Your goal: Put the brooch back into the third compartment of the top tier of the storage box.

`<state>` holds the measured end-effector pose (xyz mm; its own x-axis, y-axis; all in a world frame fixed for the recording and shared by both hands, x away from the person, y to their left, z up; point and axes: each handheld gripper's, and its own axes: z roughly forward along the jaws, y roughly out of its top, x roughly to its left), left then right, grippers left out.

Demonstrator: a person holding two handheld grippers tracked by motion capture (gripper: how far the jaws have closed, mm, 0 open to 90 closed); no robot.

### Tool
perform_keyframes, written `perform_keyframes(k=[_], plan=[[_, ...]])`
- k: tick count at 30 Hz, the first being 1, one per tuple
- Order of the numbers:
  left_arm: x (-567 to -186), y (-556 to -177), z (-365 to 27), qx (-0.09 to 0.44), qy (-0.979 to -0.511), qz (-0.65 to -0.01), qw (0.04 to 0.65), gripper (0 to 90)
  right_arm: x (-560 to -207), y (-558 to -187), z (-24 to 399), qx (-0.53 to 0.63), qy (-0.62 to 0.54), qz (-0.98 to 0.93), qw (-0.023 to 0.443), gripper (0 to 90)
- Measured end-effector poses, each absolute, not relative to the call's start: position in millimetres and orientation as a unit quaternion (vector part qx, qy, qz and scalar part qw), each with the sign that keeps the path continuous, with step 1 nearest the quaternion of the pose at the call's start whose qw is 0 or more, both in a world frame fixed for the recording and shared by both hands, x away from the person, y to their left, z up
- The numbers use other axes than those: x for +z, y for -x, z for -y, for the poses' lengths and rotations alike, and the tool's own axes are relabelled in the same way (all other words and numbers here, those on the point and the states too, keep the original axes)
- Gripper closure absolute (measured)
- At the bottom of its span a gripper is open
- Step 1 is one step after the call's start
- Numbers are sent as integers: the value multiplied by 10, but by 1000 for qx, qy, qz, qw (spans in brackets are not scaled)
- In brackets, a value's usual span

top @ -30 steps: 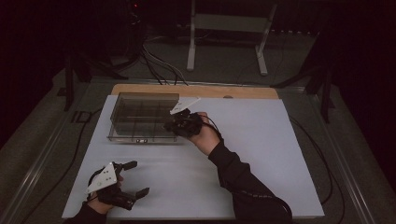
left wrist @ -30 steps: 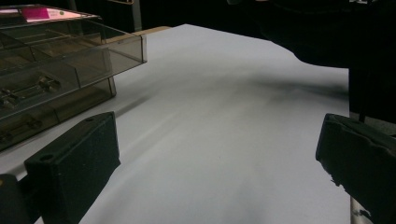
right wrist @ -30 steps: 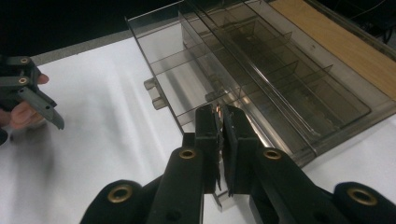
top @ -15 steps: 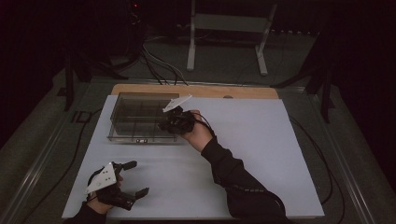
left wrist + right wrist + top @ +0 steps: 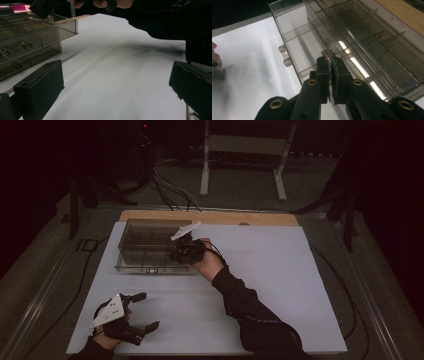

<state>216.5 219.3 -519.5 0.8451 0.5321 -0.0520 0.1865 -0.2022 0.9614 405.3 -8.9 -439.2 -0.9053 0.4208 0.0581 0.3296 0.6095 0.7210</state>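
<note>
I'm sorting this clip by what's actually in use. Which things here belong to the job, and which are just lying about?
In the job:
- clear divided box, open
- right gripper, jaws shut, over the box's right end
- something small and glinting pinched between its jaws, too small to name

Lying about:
- left gripper, open, resting on the white table
- metal stand and cables on the floor behind

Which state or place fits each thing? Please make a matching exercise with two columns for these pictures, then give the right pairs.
Column one:
1. left gripper
2. right gripper
3. clear plastic box
4. white board

Column two:
a. jaws pressed together, over the box's edge
b. lies flat and covers most of the table
c. jaws wide apart, low over the near left corner
d. divided into compartments, at the far left of the board

Pairs: 1-c, 2-a, 3-d, 4-b
</note>
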Motion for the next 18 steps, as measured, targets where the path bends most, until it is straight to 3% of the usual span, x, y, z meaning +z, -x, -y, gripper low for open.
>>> perform_keyframes(k=[12, 18], plan=[[-5197, -2167, -2197, 146, -760, -238, 587, 6, -4415, -4090, 83, 396, -219, -889, 61, 842], [-5200, -2167, -2195, 146, -762, -237, 585, 6, -4410, -4112, 108, 404, -229, -884, 52, 709]])
